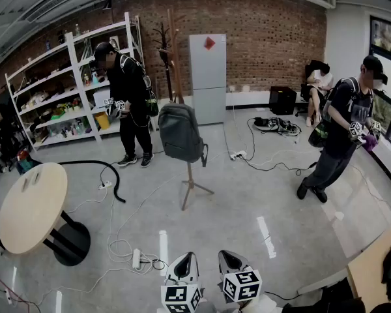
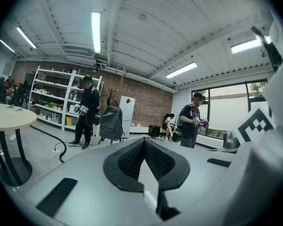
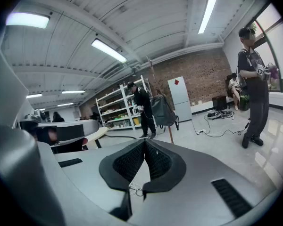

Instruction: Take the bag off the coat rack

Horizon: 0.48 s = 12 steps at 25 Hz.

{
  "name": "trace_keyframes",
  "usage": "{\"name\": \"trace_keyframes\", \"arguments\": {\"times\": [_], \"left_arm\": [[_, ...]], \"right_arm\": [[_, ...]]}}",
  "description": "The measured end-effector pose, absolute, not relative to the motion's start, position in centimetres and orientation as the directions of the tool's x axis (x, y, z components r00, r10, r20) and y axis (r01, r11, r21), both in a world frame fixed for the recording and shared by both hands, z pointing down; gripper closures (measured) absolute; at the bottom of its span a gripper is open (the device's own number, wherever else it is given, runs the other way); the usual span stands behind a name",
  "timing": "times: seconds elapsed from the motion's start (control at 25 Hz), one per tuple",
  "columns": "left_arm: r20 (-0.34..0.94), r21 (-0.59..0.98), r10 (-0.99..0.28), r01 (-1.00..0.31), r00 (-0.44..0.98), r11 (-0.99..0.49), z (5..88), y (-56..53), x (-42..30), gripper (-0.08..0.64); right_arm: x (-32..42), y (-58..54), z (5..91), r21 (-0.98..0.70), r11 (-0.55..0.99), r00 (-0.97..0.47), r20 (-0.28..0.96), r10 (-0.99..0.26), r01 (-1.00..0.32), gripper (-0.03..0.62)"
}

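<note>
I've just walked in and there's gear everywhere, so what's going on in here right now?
Someone holds a gripper in each hand, low in the head view. The left gripper and right gripper are both shut with nothing between the jaws. The bag, a dark backpack, hangs on the coat rack across the floor ahead, not yet touched. One person stands near the shelves, and another person stands at the right.

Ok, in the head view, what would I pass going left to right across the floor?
Round table → person in long sleeves → backpack hanging on the coat rack → person in a T-shirt.
</note>
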State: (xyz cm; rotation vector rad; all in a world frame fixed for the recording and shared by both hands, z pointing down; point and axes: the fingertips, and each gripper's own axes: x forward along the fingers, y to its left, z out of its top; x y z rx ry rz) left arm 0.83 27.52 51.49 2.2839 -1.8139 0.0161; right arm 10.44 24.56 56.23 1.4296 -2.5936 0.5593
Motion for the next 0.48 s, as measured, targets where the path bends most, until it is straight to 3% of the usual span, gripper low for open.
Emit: {"name": "trace_keyframes", "arguments": {"times": [0.48], "left_arm": [[0.156, 0.172, -0.954, -0.958, 0.256, -0.229, 52.0, 23.2, 1.5, 0.569]], "right_arm": [[11.5, 20.5, 56.9, -0.278, 0.449, -0.521, 0.299, -0.8, -0.849, 0.58]]}}
